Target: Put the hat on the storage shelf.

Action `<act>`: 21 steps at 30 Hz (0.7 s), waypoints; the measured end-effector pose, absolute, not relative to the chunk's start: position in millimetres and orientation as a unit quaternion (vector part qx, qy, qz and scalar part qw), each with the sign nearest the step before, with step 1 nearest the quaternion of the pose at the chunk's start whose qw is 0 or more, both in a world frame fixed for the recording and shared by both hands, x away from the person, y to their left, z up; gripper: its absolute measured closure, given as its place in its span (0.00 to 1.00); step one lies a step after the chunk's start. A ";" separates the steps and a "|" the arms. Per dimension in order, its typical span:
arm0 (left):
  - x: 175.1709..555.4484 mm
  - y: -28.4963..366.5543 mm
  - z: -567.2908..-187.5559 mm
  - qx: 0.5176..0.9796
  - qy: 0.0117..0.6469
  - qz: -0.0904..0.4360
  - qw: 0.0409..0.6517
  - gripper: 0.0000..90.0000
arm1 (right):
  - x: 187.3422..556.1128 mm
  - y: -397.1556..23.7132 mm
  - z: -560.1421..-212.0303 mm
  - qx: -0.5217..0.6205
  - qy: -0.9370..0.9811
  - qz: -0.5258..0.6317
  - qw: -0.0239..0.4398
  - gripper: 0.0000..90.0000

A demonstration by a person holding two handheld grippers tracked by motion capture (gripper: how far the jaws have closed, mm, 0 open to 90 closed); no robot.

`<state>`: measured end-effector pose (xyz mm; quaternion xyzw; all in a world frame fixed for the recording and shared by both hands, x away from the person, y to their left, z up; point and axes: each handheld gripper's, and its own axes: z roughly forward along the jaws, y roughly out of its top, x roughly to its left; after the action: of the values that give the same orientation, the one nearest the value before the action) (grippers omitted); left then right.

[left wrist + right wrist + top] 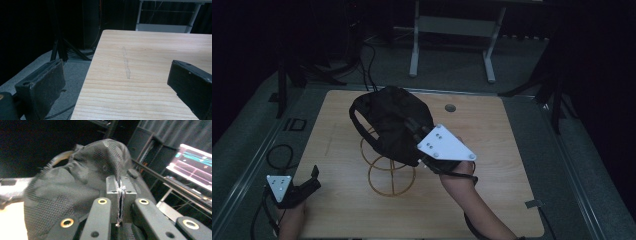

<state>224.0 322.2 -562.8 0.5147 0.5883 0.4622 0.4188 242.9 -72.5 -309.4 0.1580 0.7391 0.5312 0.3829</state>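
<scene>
Your right claw is clamped on the edge of the black mesh cap, held above the wire stand mid-bench, while your left claw rests wide open and empty at the bench's near-left corner; no lettering is readable.

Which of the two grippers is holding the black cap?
The right gripper: its fingers pinch the black cap above the wire stand. The left gripper is open and empty.

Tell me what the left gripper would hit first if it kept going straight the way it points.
Probably nothing soon: the left gripper, jaws open and empty, points along the bare wooden table near its left edge. The way looks free up to the far edge, though depth is unclear.
</scene>
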 end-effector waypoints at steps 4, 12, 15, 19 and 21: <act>223.9 322.3 -562.8 0.516 0.587 0.463 0.418 0.02 | 244.7 -59.7 -322.9 0.152 0.757 0.523 0.361 0.98; 224.0 322.3 -562.8 0.517 0.587 0.462 0.418 0.02 | 252.8 -48.4 -340.4 0.156 0.780 0.511 0.326 0.98; 224.1 322.0 -562.8 0.517 0.586 0.463 0.418 0.02 | 253.0 -42.8 -345.9 0.152 0.787 0.507 0.316 0.97; 224.0 322.0 -562.8 0.517 0.586 0.463 0.418 0.02 | 256.7 -37.8 -353.2 0.151 0.800 0.498 0.300 0.97; 224.0 322.1 -562.8 0.517 0.586 0.463 0.418 0.02 | 258.9 -36.4 -356.9 0.154 0.802 0.493 0.301 0.97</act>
<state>224.0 322.1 -562.8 0.5172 0.5862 0.4627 0.4182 258.9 -36.4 -356.9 0.1537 0.8021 0.4927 0.3006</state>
